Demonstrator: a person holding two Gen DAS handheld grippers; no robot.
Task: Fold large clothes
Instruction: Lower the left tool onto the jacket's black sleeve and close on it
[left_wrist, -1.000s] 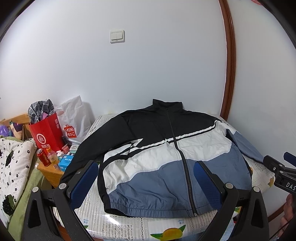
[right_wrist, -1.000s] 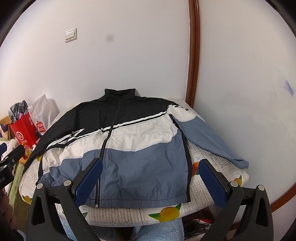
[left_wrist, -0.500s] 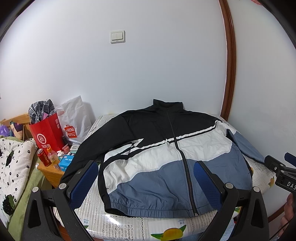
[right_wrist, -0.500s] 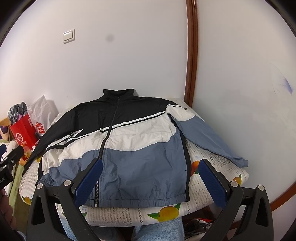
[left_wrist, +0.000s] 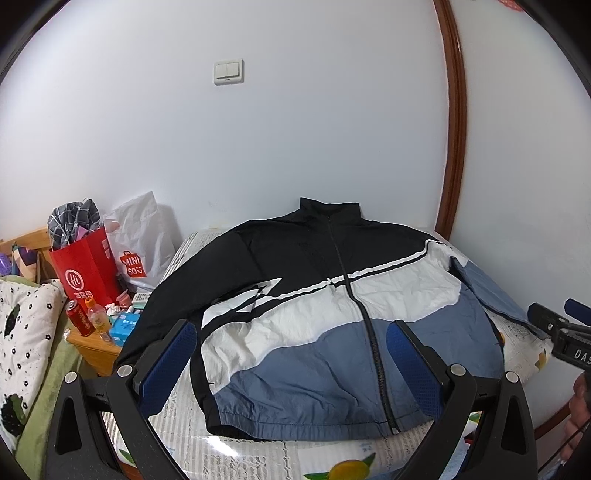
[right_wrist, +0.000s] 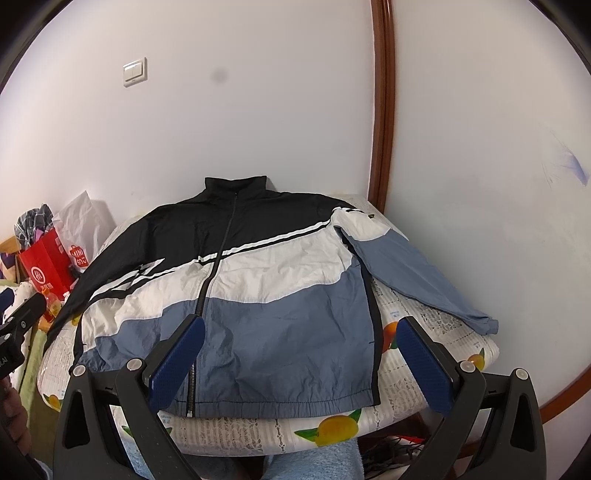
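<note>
Against the white wall (left_wrist: 295, 147), a bed covered by a white sheet printed with oranges and lettering (right_wrist: 332, 428) fills the middle of both views. Spread flat across it, front up and zipped, lies the large black, white and slate-blue windbreaker jacket (left_wrist: 332, 317), its stand-up collar toward the wall and its elastic hem toward the cameras. Its black sleeve runs down along the bed's left edge, while its blue sleeve (right_wrist: 417, 277) angles out to the right, the cuff resting near the bed's right edge.

A curved brown wooden door frame (left_wrist: 456, 129) rises behind the bed on the right. A low wooden bedside cabinet (left_wrist: 92, 343) stands to the left of the bed, carrying a red paper shopping bag (left_wrist: 86, 273), a white plastic Miniso bag (left_wrist: 142, 243), a red drink can (left_wrist: 78, 317) and a small orange-capped bottle (left_wrist: 98, 319). A white double light switch (left_wrist: 228, 71) sits high on the wall.

The left claw (left_wrist: 291, 369) hovers above the jacket's lower hem, its blue-padded fingers spread wide and holding nothing. The right claw (right_wrist: 301, 363) hangs likewise over the hem's right half, spread wide and holding nothing.
</note>
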